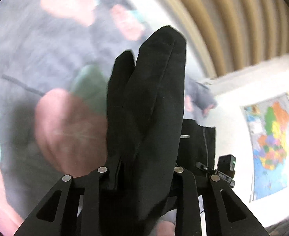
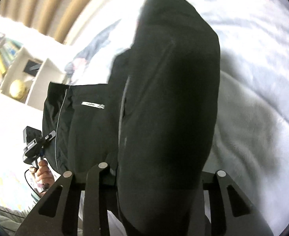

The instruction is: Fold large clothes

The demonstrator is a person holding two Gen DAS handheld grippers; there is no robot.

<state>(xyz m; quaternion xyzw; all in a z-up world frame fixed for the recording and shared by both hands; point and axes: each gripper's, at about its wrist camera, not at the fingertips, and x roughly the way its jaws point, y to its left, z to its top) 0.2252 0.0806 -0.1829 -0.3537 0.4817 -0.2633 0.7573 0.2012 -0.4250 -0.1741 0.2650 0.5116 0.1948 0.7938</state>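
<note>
Left wrist view: left gripper (image 1: pixel 144 122) clamped on black garment (image 1: pixel 150 98), fabric bunched thick between the fingers and draped over them.
Behind it: blurred grey bedcover (image 1: pixel 46 49) with pink and green patches; far right a white wall with a coloured map (image 1: pixel 272 143).
Other tool: right gripper (image 1: pixel 226 167) seen at right, just beside more black cloth.
Right wrist view: right gripper (image 2: pixel 164 108) closed on the same black garment (image 2: pixel 174 98), thick fold wrapped over the fingers.
Garment location: lifted, hanging between both tools; white logo strip (image 2: pixel 93 104) on the left panel.
Left side: hand (image 2: pixel 44 175) holding the left gripper (image 2: pixel 34 143).
Far: white bedding (image 2: pixel 262 78), bookshelf (image 2: pixel 12 59) at left edge.
</note>
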